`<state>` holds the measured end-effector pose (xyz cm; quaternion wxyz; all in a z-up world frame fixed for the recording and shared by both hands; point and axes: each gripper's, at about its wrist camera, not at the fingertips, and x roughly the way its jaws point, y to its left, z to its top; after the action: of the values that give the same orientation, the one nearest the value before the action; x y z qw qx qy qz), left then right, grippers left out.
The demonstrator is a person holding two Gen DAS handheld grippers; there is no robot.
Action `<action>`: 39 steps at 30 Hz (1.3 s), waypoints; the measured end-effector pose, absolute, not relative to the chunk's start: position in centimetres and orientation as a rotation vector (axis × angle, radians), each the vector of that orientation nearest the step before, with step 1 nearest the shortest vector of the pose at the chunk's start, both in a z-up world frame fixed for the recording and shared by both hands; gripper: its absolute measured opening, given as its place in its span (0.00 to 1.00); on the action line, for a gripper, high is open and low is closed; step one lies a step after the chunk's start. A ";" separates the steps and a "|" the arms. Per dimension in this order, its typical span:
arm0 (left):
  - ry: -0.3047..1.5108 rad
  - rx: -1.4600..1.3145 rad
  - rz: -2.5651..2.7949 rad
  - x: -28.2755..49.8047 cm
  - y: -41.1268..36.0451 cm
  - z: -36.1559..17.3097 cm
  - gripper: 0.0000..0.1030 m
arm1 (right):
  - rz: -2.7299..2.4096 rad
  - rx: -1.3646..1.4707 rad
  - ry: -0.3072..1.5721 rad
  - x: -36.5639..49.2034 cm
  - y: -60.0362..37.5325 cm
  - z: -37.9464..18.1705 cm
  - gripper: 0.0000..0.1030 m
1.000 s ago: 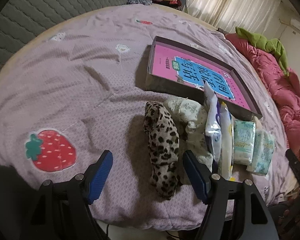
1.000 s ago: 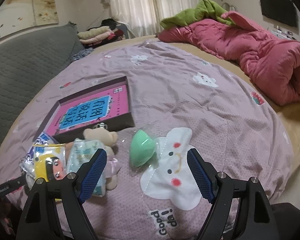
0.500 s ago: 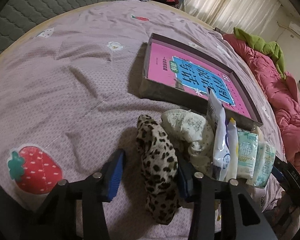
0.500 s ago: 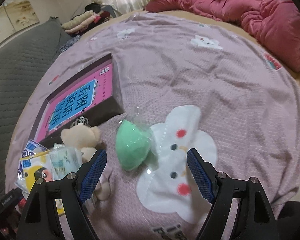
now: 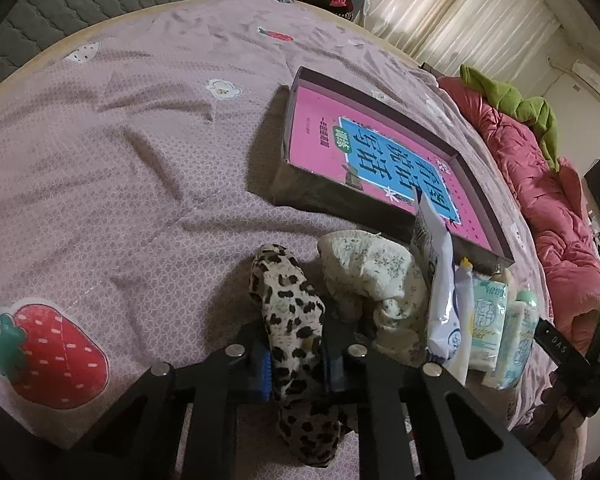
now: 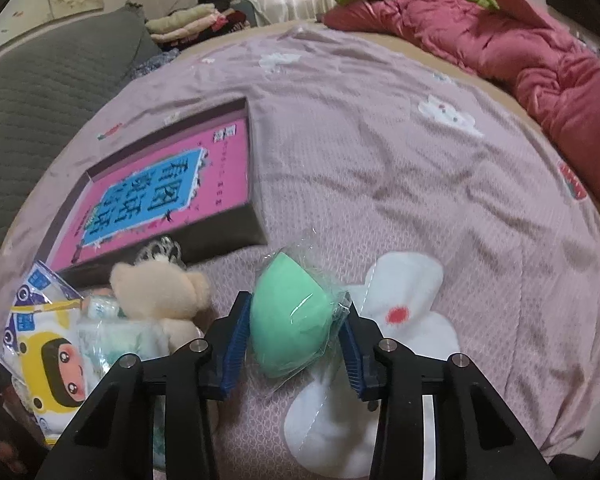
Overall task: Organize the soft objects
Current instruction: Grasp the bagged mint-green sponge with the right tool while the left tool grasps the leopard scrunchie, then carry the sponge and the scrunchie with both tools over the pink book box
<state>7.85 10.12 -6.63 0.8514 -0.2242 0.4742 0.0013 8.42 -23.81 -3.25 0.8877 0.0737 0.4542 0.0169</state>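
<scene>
At the bottom centre of the left view, the left gripper [image 5: 294, 354] has just been closing and now pinches the leopard cloth [image 5: 296, 332] across its middle. The cloth is light and limp, so both ends will likely droop; a mid-length hold suits it. In the right view's lower centre, the right gripper [image 6: 294, 336] has just been closing too and squeezes the green sponge [image 6: 290, 320] through its clear wrapper. The sponge should be springy and light, but the film looks slippery. Both things lie on the purple bedspread [image 5: 120, 160]. The shallow box [image 6: 256, 216], at centre left, holds only 1 pink book [image 6: 160, 192].
</scene>
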 end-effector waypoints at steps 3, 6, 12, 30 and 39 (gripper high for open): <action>0.955 -0.468 0.009 7.4 10.4 -5.7 0.14 | 0.039 0.151 0.906 8.2 -23.9 -2.3 0.41; 0.900 -0.461 0.011 7.0 10.7 -4.4 0.14 | 0.048 0.143 0.875 8.1 -23.8 -1.5 0.41; 0.805 -0.435 0.029 6.6 11.0 -2.1 0.14 | 0.068 0.122 0.800 7.8 -23.3 0.4 0.41; 0.690 -0.375 -0.020 10.1 10.5 1.1 0.14 | 0.193 0.067 0.676 9.5 -20.2 3.8 0.41; 0.675 -0.357 -0.046 14.1 10.4 1.6 0.14 | 0.245 0.042 0.673 11.4 -18.7 3.6 0.41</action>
<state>14.12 10.43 1.56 0.9277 -0.1740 0.3294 -0.0226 11.40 -18.68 3.63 0.9364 0.0206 0.3291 0.1198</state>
